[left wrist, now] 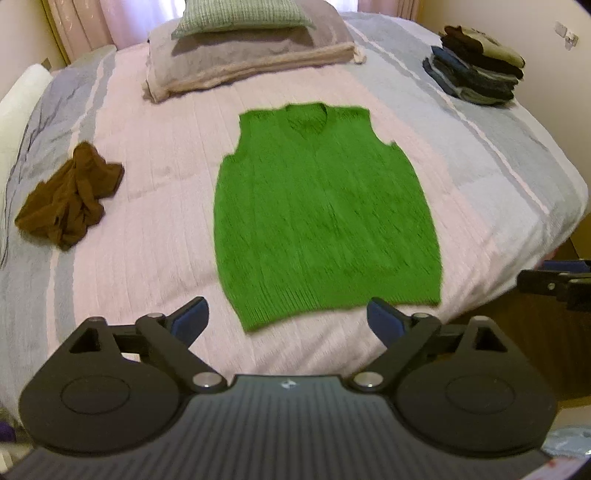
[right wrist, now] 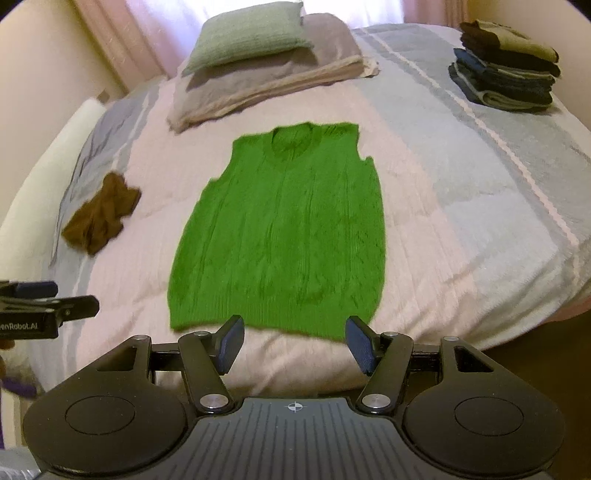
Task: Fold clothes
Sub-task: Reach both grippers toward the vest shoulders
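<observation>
Through your left wrist camera, the green knitted vest [left wrist: 325,214] lies flat on the bedspread [left wrist: 155,258], neckline away from you and ribbed hem toward you. Your left gripper [left wrist: 288,314] hangs above the near edge of the bed with its jaws spread wide; the blue pads [left wrist: 190,314] flank the hem without touching it, and nothing sits between them. To the left of the vest, well apart from it, a crumpled brown garment [left wrist: 70,199] lies in a heap. Beyond the neckline a green cushion [left wrist: 240,16] rests on a folded beige blanket [left wrist: 251,59]. At the far right edge of the bed stands a stack of folded dark clothes [left wrist: 476,70]. The tip of your right gripper [left wrist: 557,284] pokes in from the right border, over the bed's edge.

Through your right wrist camera, the same vest [right wrist: 284,236] shows a little left of centre, still flat, with its hem nearest you. Your right gripper [right wrist: 295,339] has its jaws apart and empty, the pads [right wrist: 360,343] just short of the hem's right end. The brown garment [right wrist: 103,214] is at the left, the cushion [right wrist: 247,33] and blanket [right wrist: 266,81] at the head of the bed, and the folded stack [right wrist: 506,70] at the upper right. Your left gripper [right wrist: 40,306] enters from the left border, seen side-on, so from here you cannot tell how its fingers stand.
</observation>
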Action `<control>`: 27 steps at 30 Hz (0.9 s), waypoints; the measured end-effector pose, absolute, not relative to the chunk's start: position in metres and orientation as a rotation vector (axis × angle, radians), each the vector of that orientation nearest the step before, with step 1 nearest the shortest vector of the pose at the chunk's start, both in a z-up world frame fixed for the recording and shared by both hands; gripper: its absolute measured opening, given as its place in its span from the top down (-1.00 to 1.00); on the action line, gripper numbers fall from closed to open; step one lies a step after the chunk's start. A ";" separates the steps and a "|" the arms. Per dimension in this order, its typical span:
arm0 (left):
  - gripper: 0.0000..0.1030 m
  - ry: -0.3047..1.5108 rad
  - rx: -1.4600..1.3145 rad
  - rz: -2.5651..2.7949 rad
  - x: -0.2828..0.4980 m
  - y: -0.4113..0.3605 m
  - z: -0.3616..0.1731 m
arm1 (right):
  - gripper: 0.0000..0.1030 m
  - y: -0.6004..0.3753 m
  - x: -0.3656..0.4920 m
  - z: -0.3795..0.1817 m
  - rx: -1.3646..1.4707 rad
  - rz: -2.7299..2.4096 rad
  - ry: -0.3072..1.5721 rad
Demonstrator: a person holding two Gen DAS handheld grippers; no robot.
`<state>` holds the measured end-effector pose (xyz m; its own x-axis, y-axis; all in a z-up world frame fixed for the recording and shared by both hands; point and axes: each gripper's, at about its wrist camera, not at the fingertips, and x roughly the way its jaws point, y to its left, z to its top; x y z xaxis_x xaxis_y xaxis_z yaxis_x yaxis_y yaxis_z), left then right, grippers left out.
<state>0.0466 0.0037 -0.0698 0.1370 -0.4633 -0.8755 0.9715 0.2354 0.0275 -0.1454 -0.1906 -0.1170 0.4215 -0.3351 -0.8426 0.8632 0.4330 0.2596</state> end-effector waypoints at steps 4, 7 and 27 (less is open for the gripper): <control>-0.90 0.863 0.695 -1.190 0.083 -0.034 -0.075 | -0.13 -0.236 -0.132 -0.121 0.802 -0.900 0.768; -0.91 0.860 0.687 -1.202 0.110 -0.069 -0.085 | -0.13 -0.271 -0.119 -0.128 0.805 -0.933 0.762; -0.74 0.955 0.825 -1.366 0.217 -0.270 -0.245 | -0.13 -0.448 -0.056 -0.278 0.809 -0.864 0.963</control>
<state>0.2173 -0.2699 -0.2451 -0.0317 -0.4115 -0.9108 0.9968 0.0539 -0.0590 -0.0559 -0.4478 -0.2784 0.3136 -0.2461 -0.9171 0.8853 0.4251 0.1887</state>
